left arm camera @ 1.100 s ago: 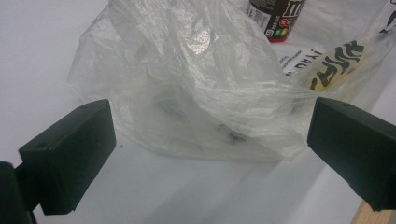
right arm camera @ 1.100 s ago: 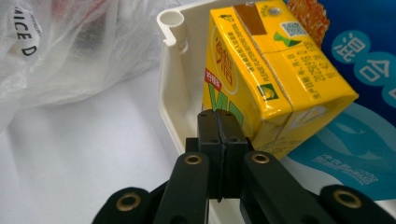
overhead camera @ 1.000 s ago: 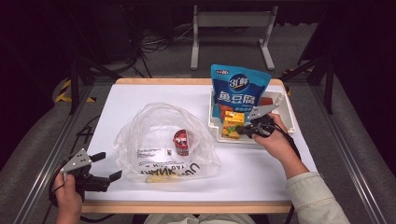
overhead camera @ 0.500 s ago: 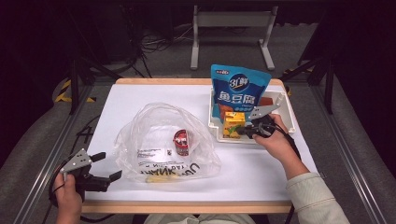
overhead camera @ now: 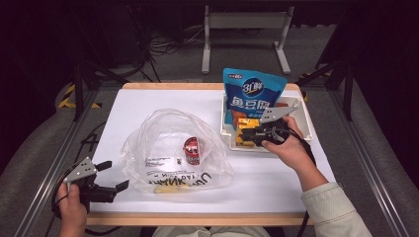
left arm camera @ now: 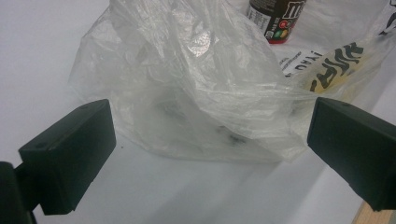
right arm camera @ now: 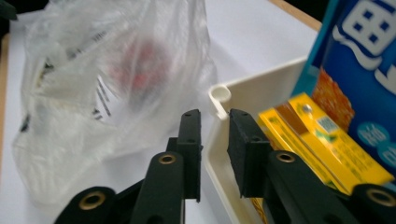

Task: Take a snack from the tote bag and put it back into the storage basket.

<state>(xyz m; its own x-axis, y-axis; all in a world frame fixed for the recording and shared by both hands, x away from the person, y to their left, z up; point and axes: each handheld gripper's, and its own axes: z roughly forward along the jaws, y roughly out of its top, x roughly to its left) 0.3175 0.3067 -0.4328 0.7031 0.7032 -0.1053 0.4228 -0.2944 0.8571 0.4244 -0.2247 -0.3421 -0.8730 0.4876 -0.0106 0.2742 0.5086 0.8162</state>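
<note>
White tray (overhead camera: 312, 129) at the worktop's right edge — right tool (right arm camera: 214, 135) nearly shut astride its corner wall, likely to drag it; left tool (left arm camera: 205, 154) agape before the plastic bag (overhead camera: 173, 148) mid-worktop — next, close firmly.

A white-topped table (overhead camera: 148, 106) with a pale wooden edge stands on a grey carpeted floor (overhead camera: 34, 163), with grey metal rails (overhead camera: 52, 165) running along the floor on both sides of it. Beyond the table's far edge a light grey metal stand (overhead camera: 245, 22) with two legs rests on the floor, and black cables (overhead camera: 168, 42) lie tangled to its left. The far part of the room is dark, while a strip of yellow-and-black tape (overhead camera: 66, 96) shows on the floor at the left.
</note>
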